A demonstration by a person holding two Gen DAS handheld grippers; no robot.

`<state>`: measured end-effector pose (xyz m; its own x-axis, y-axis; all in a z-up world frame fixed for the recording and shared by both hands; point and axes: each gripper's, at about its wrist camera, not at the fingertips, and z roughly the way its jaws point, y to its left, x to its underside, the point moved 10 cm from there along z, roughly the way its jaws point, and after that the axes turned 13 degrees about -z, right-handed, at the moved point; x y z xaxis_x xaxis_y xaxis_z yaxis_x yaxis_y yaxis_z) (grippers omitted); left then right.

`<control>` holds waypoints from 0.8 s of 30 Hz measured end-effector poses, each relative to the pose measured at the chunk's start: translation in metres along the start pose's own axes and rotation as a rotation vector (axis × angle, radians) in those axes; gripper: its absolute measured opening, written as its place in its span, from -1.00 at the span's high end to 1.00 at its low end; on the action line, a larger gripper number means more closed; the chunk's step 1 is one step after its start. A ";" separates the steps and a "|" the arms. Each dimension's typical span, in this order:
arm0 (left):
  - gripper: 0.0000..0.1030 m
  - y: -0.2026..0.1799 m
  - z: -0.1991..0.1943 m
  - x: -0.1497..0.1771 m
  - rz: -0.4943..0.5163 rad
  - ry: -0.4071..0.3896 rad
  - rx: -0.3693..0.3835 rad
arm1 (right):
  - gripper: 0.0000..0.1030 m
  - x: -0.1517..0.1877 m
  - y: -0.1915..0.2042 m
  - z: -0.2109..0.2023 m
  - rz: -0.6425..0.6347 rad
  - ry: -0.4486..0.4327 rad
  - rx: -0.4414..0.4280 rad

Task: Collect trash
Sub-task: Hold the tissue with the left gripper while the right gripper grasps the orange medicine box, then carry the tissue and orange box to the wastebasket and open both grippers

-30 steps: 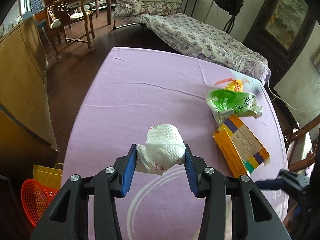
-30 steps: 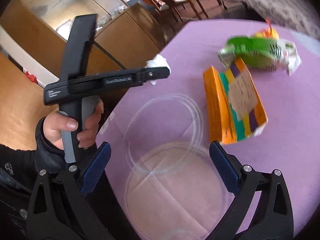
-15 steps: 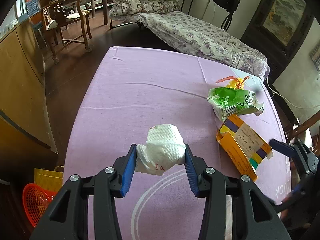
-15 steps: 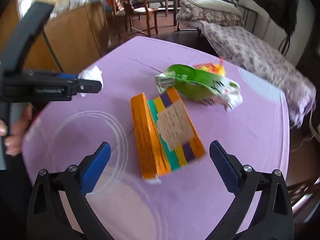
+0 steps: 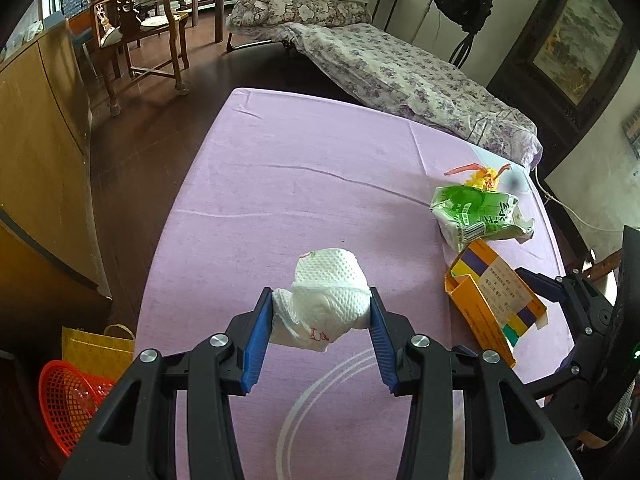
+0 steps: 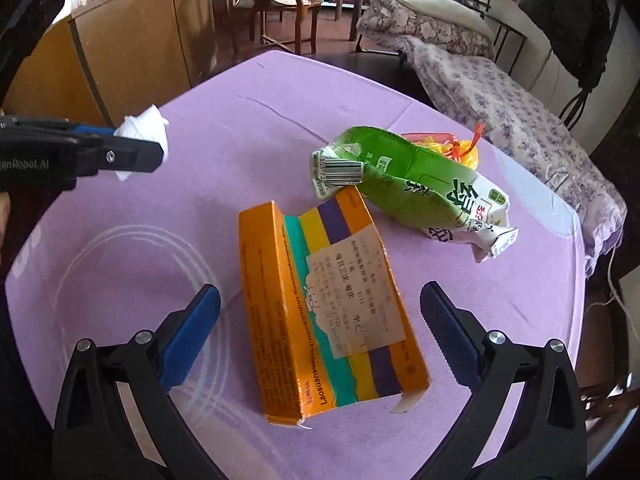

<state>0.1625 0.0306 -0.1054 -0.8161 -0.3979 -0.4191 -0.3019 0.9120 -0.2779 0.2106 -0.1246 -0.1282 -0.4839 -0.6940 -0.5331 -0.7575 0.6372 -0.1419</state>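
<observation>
White paper wad (image 5: 326, 298), near left: pinched between the blue pads of our left hand-held gripper (image 5: 318, 322), held above the purple counter (image 5: 280, 184). Red basket (image 5: 70, 400) on the floor, far left; we judge it the drop point. Orange carton (image 6: 320, 312), centre: our right hand-held gripper (image 6: 320, 334) spread wide, one pad either side; we should lower squarely before closing. Green packet (image 6: 416, 188), right, touching the carton's far end.

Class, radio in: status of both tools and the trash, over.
Left tool shut on tissue wad. Right tool open, poised over orange box. Green wrapper touching box's far end.
</observation>
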 end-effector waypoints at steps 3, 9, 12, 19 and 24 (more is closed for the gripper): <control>0.12 -0.004 0.001 0.003 0.015 0.001 -0.001 | -0.50 0.001 0.002 0.002 -0.004 0.012 -0.002; 0.12 -0.008 0.000 0.005 0.019 0.001 0.003 | -0.27 0.003 0.005 0.004 0.024 0.027 -0.017; 0.12 -0.007 0.001 0.006 0.026 0.005 -0.002 | -0.17 0.003 0.006 0.004 0.054 0.031 -0.038; 0.12 -0.003 0.001 0.004 0.016 0.005 -0.005 | -0.11 0.006 0.010 -0.006 0.083 0.014 -0.045; 0.12 -0.003 0.000 0.004 0.006 0.006 0.003 | -0.11 0.005 0.022 -0.029 0.100 -0.017 -0.067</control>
<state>0.1601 0.0267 -0.1061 -0.8207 -0.3916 -0.4160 -0.2951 0.9141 -0.2781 0.1786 -0.1237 -0.1102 -0.5517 -0.6219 -0.5558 -0.7335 0.6789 -0.0315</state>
